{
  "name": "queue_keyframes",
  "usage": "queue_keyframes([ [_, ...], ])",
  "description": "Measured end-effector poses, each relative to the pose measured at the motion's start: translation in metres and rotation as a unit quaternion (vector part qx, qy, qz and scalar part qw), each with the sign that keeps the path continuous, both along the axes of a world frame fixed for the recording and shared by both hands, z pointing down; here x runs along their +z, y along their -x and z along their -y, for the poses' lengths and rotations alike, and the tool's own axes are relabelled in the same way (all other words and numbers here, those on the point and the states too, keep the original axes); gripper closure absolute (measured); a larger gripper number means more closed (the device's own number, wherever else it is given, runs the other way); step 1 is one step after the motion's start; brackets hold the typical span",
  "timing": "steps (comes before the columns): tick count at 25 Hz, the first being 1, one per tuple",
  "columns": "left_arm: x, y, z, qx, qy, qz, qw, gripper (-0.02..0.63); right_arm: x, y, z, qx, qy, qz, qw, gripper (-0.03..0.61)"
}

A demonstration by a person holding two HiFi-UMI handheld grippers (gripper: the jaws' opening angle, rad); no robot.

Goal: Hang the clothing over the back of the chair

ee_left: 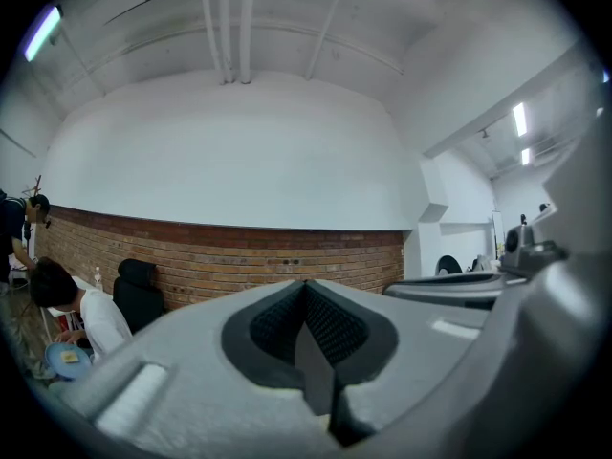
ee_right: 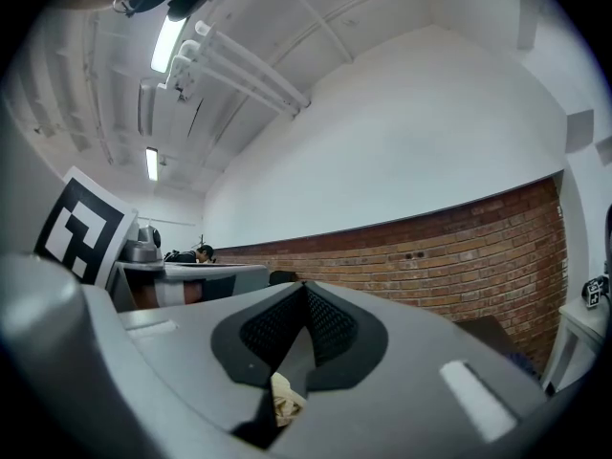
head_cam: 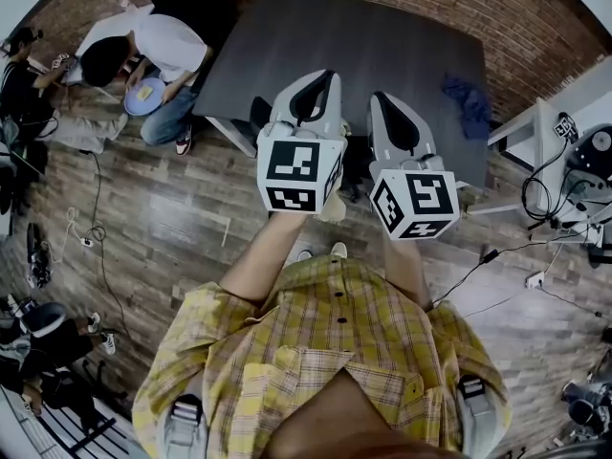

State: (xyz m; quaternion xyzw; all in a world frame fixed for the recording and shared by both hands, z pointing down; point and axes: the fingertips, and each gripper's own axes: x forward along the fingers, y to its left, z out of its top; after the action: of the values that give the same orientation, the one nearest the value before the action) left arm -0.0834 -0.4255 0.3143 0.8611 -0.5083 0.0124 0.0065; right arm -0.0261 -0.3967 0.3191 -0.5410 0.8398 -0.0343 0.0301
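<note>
The left gripper (head_cam: 318,76) (ee_left: 306,287) is holding its jaws pressed together with nothing between them, and the right gripper (head_cam: 383,99) (ee_right: 306,289) is likewise keeping its ribbed pads meeting at the tips. A small pale scrap is showing through the gap behind those pads, and what it is cannot be told. Both grippers are pointing level, side by side and just apart, with their marker cubes (head_cam: 299,172) facing the wearer in the yellow plaid shirt (head_cam: 325,352). Their tips are reaching over the near edge of a dark grey table (head_cam: 363,46). The blue clothing (head_cam: 469,103) is lying crumpled on the tabletop close to its right edge, well apart from both grippers and touched by neither. Beyond the table a brick wall (ee_left: 249,256) is running under a white upper wall. A black chair (ee_left: 137,293) is standing against that brick, beside a crouching person (head_cam: 143,46) who is bending over a blue plate (head_cam: 143,95). Cables (head_cam: 96,232) are trailing across the wooden floor (head_cam: 182,208) on the left.
</note>
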Motion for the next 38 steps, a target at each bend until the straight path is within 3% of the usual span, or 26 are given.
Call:
queue_keyframes([
  [13,-0.003,0.003,-0.056,0.009,-0.026,-0.023,0.9994,0.612,0.000,0.003,-0.034,-0.001,-0.010,0.007,1.000,0.584],
  [38,0.017,0.003,-0.118,0.025,-0.023,-0.011,0.9994,0.612,0.016,0.019,-0.083,0.003,-0.003,-0.010,1.000,0.584],
])
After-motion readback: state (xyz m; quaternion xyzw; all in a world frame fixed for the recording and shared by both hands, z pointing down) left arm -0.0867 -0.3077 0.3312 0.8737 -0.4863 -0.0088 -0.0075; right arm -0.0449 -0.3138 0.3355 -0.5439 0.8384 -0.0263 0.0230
